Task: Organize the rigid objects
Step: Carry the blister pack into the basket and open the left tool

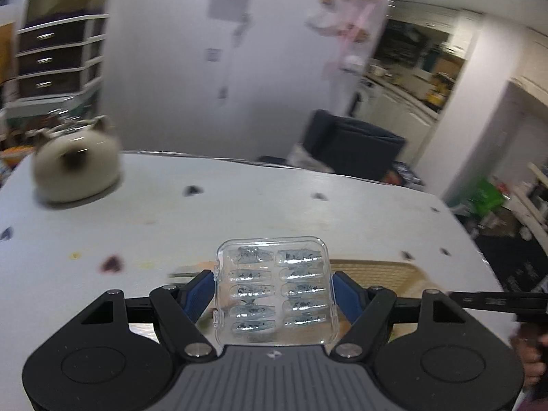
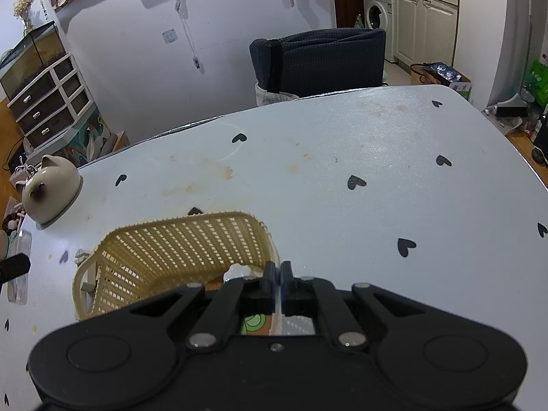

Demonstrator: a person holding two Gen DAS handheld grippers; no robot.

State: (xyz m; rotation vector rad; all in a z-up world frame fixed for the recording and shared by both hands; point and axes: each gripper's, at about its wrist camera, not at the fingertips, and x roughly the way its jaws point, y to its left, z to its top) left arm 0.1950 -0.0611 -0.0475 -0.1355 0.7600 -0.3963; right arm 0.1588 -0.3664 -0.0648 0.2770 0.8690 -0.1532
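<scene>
A clear plastic case (image 1: 274, 291) with two rows of glittery press-on nails is clamped between the blue pads (image 1: 198, 291) of my left gripper (image 1: 272, 274), lifted above the white table (image 1: 239, 212); this view is motion-blurred. Behind the case shows a cream lattice basket (image 1: 376, 270). In the right wrist view my right gripper (image 2: 277, 269) is shut on the near right rim of the basket (image 2: 178, 239), which stands on the table. Something green and orange (image 2: 253, 323) lies inside the basket, mostly hidden by the gripper body.
A cream cat-shaped ceramic piece (image 2: 51, 188) sits at the table's far left corner. A dark chair (image 2: 318, 61) stands behind the far edge. The heart-print tablecloth (image 2: 342, 154) stretches to the right of the basket. A person's hand (image 1: 529, 359) shows at the right.
</scene>
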